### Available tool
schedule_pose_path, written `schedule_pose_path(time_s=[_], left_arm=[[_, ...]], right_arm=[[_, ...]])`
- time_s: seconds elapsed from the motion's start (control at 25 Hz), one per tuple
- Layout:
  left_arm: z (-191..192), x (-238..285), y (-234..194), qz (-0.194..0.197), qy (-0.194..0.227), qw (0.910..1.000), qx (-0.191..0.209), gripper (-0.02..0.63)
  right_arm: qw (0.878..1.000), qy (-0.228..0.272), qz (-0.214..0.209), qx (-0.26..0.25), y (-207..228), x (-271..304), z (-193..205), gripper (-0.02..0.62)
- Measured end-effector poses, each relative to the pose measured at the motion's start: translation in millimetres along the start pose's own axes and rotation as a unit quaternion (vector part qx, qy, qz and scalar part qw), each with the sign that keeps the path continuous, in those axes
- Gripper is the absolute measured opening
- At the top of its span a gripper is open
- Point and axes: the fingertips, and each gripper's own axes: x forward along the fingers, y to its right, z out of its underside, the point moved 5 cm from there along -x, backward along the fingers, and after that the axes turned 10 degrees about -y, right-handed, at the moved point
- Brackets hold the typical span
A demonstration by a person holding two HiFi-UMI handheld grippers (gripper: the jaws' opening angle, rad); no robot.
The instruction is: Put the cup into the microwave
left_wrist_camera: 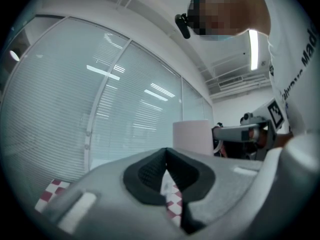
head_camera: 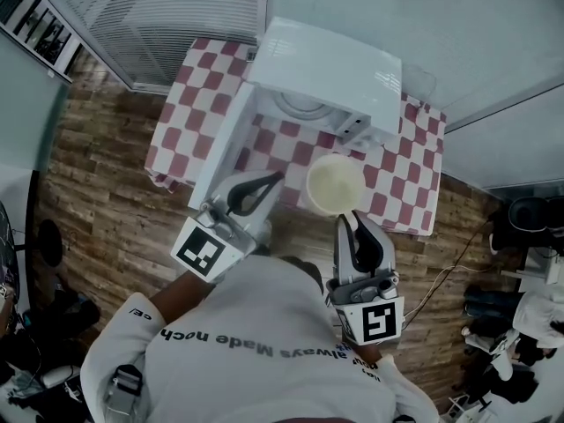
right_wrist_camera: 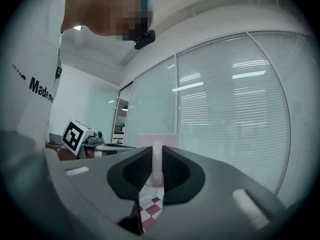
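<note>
A pale pink cup with a cream inside hangs upright over the table's front edge, just in front of the white microwave. My right gripper is shut on the cup's handle, which shows white between the black pads, with the cup body beyond. The microwave door stands swung open to the left, and the glass turntable shows inside. My left gripper is shut and empty, left of the cup near the door's edge. In the left gripper view the cup is beyond the closed jaws.
The microwave stands on a table with a red-and-white checkered cloth. Wood flooring surrounds the table. Glass walls with blinds rise behind it. Cables and bags lie on the floor at the right.
</note>
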Motion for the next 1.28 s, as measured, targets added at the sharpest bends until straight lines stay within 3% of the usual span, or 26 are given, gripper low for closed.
schedule_pose_path(time_s=[0.68, 1.28], left_arm=[[-6.2, 30.4, -21.6, -0.001, -0.007, 1.0000, 0.003, 0.005], [-27.0, 107.8, -14.0, -0.018, 0.002, 0.9998, 0.010, 0.005]], right_arm=[[1.000, 0.005, 0.000, 0.006, 32.8, 29.8, -0.8, 0.041], [0.999, 0.027, -0.022, -0.001, 115.4, 34.4, -5.9, 0.041]])
